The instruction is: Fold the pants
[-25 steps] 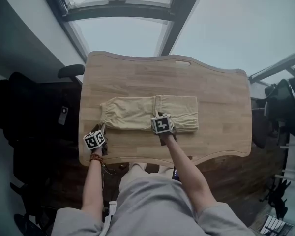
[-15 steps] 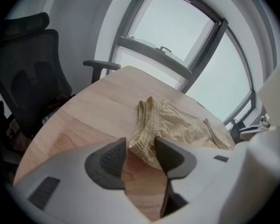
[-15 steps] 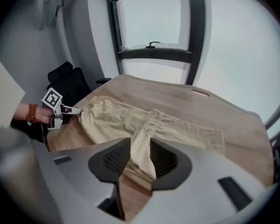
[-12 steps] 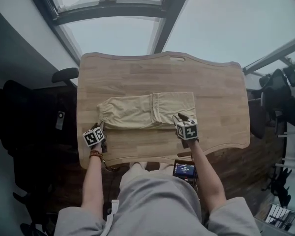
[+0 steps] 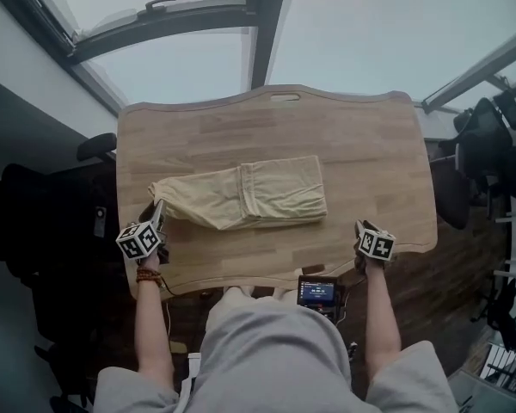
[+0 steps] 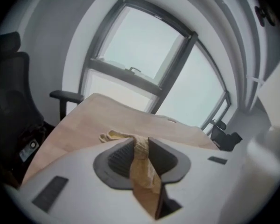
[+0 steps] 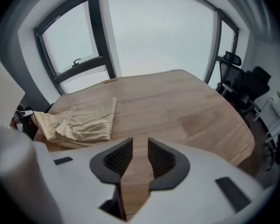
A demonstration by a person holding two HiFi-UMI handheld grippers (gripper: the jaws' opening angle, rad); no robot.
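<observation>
Cloth has come up at the left since a moment ago. The left gripper [image 6: 140,153] has just been closing and now pinches a bunched fold of the tan pants [image 5: 249,194] between its jaws. That end is raised off the table [image 5: 361,144] at the lower left of the head view. Meanwhile the right gripper [image 7: 139,158] has swung from the middle of the pants out to the table's lower right edge. Its jaws have been narrowing too, but they grasp nothing, and only bare wood shows between them. The pants lie across the middle of the table, already halved lengthwise by the look of it, with their right end flat and free.

The risk, I'd say, is that one-sided hold. With nothing pinning or carrying the far end, pulling the left end over could drag the whole bundle sideways. It could also let the layers slide apart and the fold go crooked. The pinch looks small and bunched as well, so it might slip out partway.
</observation>
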